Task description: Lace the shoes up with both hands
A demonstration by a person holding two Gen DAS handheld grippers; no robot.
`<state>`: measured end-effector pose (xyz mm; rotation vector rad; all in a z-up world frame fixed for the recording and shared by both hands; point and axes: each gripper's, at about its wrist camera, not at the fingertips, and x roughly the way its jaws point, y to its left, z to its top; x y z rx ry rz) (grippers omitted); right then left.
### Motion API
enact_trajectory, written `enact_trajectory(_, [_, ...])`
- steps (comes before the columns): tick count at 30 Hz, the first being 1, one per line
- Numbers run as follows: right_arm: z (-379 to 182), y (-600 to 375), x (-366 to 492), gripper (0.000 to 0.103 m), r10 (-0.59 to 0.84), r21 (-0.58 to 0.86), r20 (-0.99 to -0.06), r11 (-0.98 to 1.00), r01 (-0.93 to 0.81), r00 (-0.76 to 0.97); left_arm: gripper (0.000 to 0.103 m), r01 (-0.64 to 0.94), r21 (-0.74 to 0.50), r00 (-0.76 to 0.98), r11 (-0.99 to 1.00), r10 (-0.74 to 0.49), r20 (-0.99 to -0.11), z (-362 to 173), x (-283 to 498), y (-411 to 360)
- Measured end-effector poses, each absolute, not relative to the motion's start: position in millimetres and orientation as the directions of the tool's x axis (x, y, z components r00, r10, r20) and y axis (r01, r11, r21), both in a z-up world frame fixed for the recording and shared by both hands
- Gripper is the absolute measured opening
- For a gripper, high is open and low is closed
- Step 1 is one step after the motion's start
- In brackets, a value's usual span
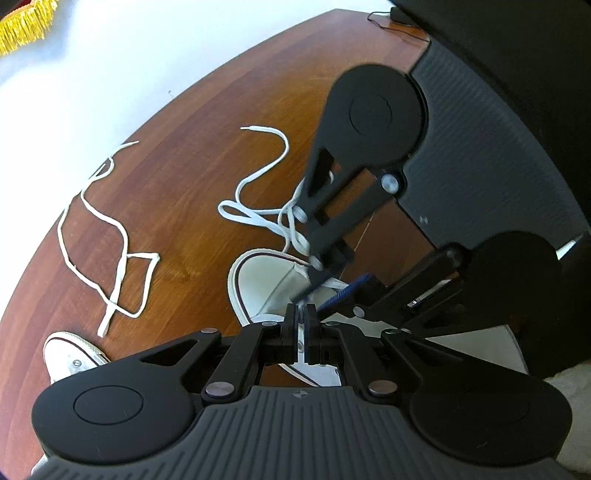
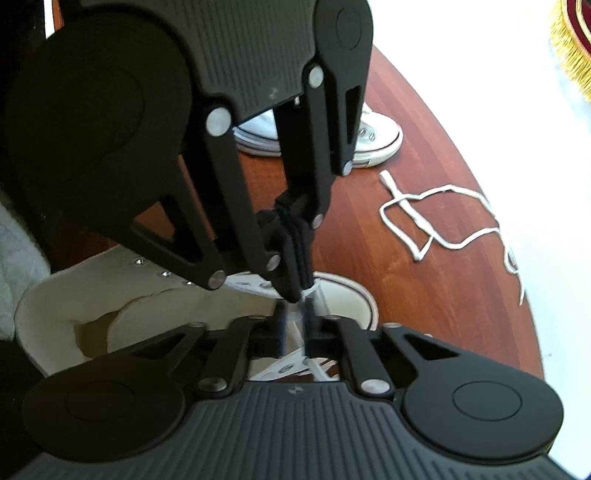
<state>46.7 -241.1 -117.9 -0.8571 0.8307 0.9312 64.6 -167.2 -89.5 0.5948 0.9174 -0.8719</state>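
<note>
just lace (image 1: 302,320) between left gripper (image 1: 302,314) fingers

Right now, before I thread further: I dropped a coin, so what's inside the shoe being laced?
In the right wrist view the shoe shows a cream lining and insole at the heel. The left gripper and right gripper cover the toe end.

Table: round reddish-brown wooden tabletop with fine straight grain (image 1: 177,177), its curved edge running against the pale surface beyond.
Floor or wall: plain white, brightly lit surface (image 1: 129,55) past the table edge; which of the two it is cannot be told.
Fringe: yellow-gold tasselled fringe on dark red fabric (image 2: 570,55), at the upper corner of each view.
Cable: thin dark cord (image 1: 391,29) lying on the table's far rim.
Light: bright, even, with soft glare on the wood.
</note>
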Motion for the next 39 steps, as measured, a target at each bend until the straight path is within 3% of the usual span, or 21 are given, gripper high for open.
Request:
enact_trajectory(5, [-121.9, -242.1, 53.1, 0.001, 0.294, -0.226, -0.89, 0.378, -0.898, 0.348, 0.008, 0.834, 0.09, 0.327, 0.545, -0.356, -0.875, -95.0, 66.2, -168.7])
enact_trajectory(7, [-123.3, -242.0, 55.5, 0.001, 0.281, -0.224, -0.894, 0.396, -0.891, 0.35, 0.022, 0.826, 0.088, 0.325, 0.556, -0.344, -0.881, -96.5, 68.5, -168.9])
enact_trajectory(9, [-125.0, -241.0, 55.7, 0.001, 0.271, -0.223, -0.897, 0.406, -0.886, 0.349, 0.028, 0.825, 0.081, 0.316, 0.56, -0.336, -0.887, -98.6, 70.0, -170.5])
enact_trajectory(24, [-131.0, -230.3, 49.8, 0.001, 0.236, -0.219, -0.916, 0.386, -0.896, 0.326, 0.029, 0.794, 0.069, 0.309, 0.604, -0.303, -0.902, -111.4, 73.1, -161.2])
enact_trajectory(39, [-149.8, -201.6, 62.1, 0.002, 0.155, -0.249, -0.94, 0.297, -0.922, 0.304, 0.029, 0.671, -0.091, 0.321, 0.736, -0.398, -0.859, -115.8, 71.9, -122.1])
